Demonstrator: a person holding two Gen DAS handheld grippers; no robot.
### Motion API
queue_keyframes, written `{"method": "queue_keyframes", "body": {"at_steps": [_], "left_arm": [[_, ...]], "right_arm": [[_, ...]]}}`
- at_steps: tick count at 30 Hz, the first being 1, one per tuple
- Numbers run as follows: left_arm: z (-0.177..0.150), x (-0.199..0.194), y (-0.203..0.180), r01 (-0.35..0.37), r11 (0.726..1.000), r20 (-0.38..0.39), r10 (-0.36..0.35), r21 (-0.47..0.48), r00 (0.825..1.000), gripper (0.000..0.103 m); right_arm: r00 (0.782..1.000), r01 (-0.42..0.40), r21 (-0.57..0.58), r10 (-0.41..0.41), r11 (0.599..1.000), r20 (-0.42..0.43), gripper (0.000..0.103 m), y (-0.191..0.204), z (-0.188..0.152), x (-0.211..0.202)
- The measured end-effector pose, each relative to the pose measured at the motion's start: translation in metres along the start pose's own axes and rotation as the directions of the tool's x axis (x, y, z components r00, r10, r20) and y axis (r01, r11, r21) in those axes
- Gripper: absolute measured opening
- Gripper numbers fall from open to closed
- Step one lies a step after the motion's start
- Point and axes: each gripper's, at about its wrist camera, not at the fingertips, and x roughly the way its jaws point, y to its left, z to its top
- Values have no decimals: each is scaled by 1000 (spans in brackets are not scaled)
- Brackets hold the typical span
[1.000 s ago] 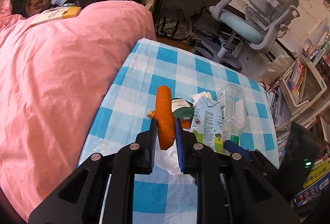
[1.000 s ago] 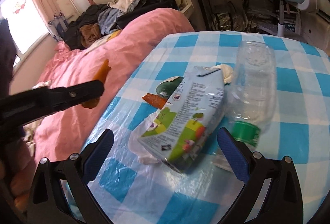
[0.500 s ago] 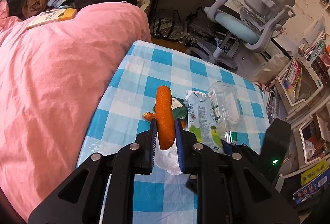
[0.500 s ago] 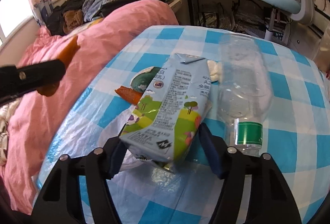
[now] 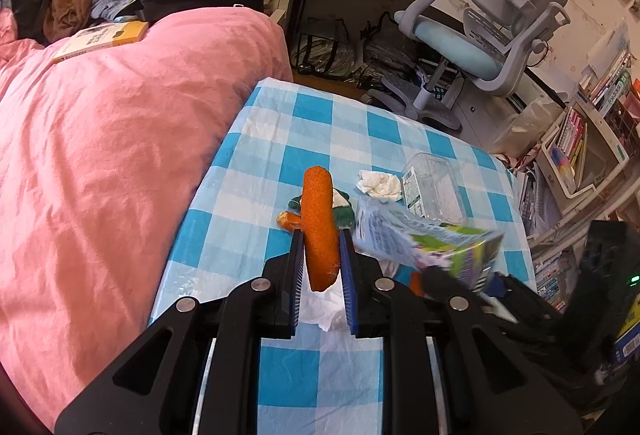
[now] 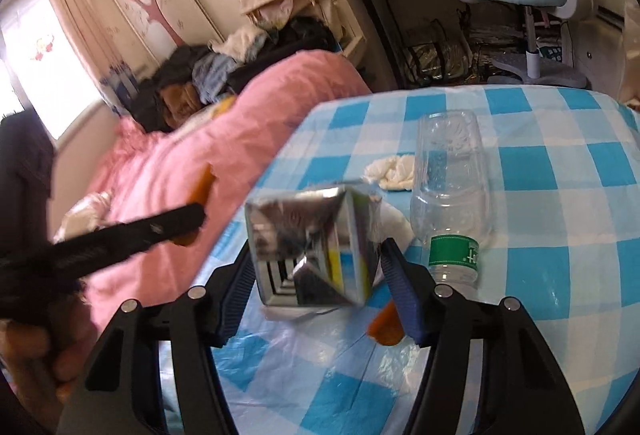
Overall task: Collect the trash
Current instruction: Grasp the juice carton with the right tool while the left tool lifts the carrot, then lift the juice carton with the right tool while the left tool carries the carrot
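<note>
2 grippers each hold trash above the checked table. Left gripper clamps an orange stick-shaped snack, long axis upright, pointing away from the camera. Right gripper clasps a blurred drink carton, its foil end toward the camera. Near the table's right edge, an empty plastic bottle lies cap toward the camera, beside a crumpled tissue.
</note>
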Motion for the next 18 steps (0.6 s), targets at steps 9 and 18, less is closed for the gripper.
{"method": "queue_keyframes", "body": {"at_steps": [9, 18], "left_arm": [[-22, -26, -9, -4, 999, 30, 3, 47, 1000, 17], [-60, -21, 4, 18, 1000, -48, -18, -17, 999, 17]], "right_arm": [[991, -129, 1, 129, 992, 46, 31, 13, -28, -73], [992, -89, 79, 96, 993, -88, 48, 9, -65, -58]]}}
